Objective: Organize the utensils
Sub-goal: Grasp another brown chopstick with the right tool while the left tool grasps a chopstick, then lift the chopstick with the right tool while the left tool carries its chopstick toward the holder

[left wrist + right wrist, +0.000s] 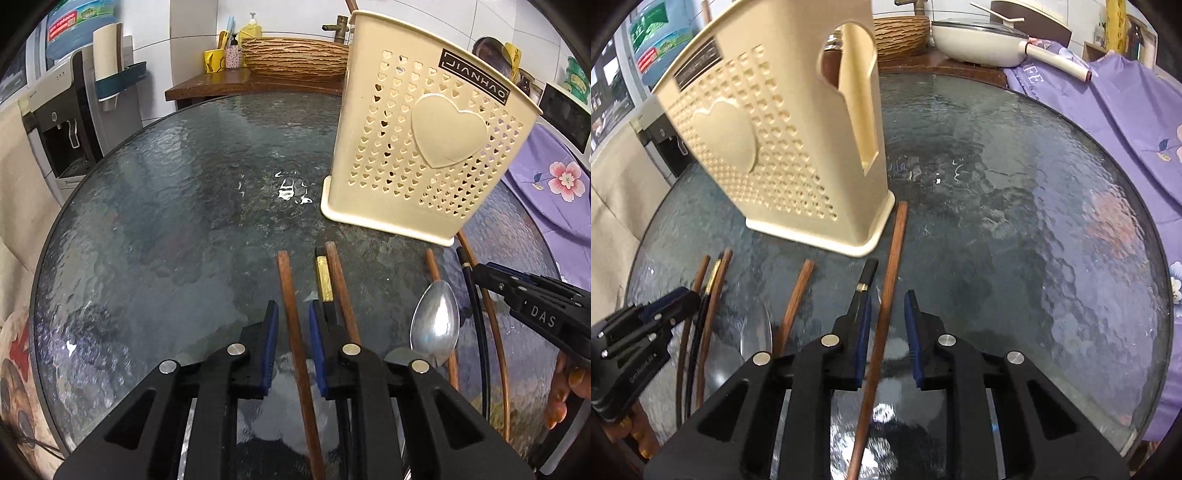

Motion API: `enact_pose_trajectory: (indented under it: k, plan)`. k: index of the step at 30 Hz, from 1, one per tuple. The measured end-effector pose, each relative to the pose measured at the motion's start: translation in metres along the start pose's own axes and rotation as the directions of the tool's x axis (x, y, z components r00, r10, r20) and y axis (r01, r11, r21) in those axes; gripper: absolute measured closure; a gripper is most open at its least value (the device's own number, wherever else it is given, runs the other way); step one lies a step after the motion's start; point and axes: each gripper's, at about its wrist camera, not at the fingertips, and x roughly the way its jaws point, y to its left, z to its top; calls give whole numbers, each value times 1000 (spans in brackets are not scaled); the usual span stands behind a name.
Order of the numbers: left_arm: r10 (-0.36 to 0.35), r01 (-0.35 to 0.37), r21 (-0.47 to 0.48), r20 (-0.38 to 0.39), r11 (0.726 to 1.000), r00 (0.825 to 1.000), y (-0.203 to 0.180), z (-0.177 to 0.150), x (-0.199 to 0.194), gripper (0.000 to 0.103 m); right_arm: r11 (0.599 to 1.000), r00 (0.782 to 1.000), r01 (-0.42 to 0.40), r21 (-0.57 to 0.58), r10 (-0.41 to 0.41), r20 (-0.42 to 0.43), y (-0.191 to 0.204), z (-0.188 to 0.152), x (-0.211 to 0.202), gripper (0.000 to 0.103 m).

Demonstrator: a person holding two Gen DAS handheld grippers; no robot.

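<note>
On the glass table (166, 221) a cream perforated utensil holder (424, 147) (783, 147) stands upright. In front of it lie several brown chopsticks, a black-and-gold chopstick (325, 280) and a metal spoon (436, 325) (753, 339). My left gripper (293, 306) straddles one brown chopstick (291, 332); a gap shows on each side of it, so the blue pads do not press. My right gripper (888, 295) likewise straddles another brown chopstick (892, 266), with another black-and-gold chopstick (866, 280) just left of its left finger. Each gripper shows at the edge of the other's view (491, 275) (679, 295).
A water dispenser (62, 122) stands left of the table. A wooden basin (295, 55) and a white pan (979, 40) sit on the counter behind it. Purple floral cloth (1126, 122) drapes along the right side. A person's fingers (565, 391) hold the right gripper.
</note>
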Motion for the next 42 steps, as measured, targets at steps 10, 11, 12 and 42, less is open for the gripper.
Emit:
enact_pose_trajectory:
  k: [10,11,12,42]
  plan:
    - [-9,9,-2,-12,1000,1000,0,10,8,95,998,1000,-28,48,27,5,-14,17,15,95]
    - [-9,9,-1,-10,1000,1000,0,10,8,95,999,1000,-27,44,27,6,-14,17,15,95]
    - [-9,9,-1,-9,1000,1000,0,9,8,95,999,1000,-23,35,23,5,-14,18,16,95]
    - [-48,48,-25,16,999,999,9,9,-3,96,991,991,-105,84,97,93,-23,-7,-25,96]
